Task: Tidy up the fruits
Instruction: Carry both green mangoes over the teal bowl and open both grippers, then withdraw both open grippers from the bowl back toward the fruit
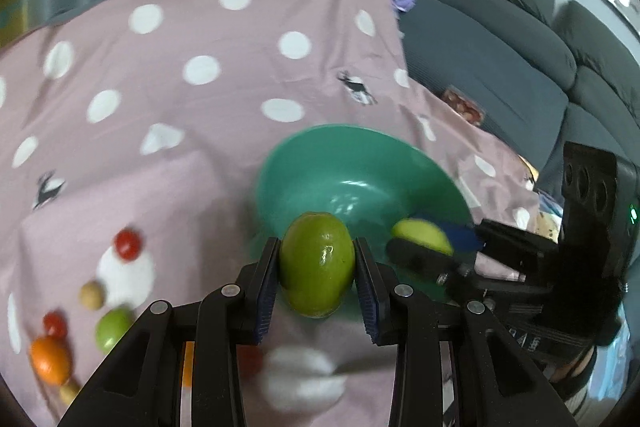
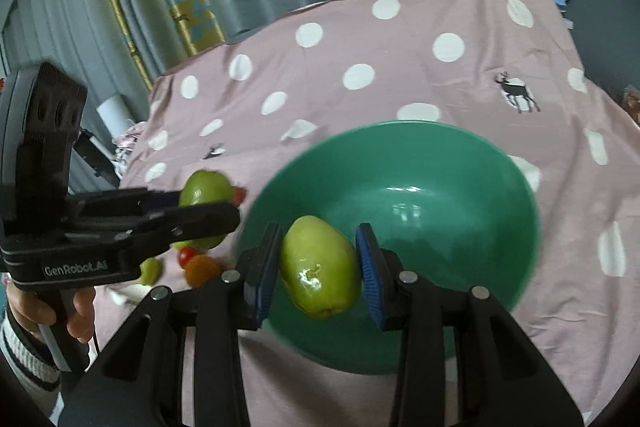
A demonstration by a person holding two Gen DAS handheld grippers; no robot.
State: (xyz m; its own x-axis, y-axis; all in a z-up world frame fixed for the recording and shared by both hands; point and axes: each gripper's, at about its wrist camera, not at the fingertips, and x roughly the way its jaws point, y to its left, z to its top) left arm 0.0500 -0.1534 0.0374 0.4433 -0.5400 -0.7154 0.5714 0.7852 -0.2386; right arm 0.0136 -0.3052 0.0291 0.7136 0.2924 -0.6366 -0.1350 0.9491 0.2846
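Left wrist view: pink polka-dot cloth (image 1: 224, 115), grey sofa (image 1: 500, 39) behind, both grippers each clamping a green fruit (image 1: 317, 269)

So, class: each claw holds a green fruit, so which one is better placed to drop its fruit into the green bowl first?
Right claw: its green fruit already hangs over the green bowl, while the left claw looks nearer the rim.

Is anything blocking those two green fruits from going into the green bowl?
Nothing visible does. The left gripper and right gripper each hold a green fruit near the green bowl, which looks empty and uncovered.
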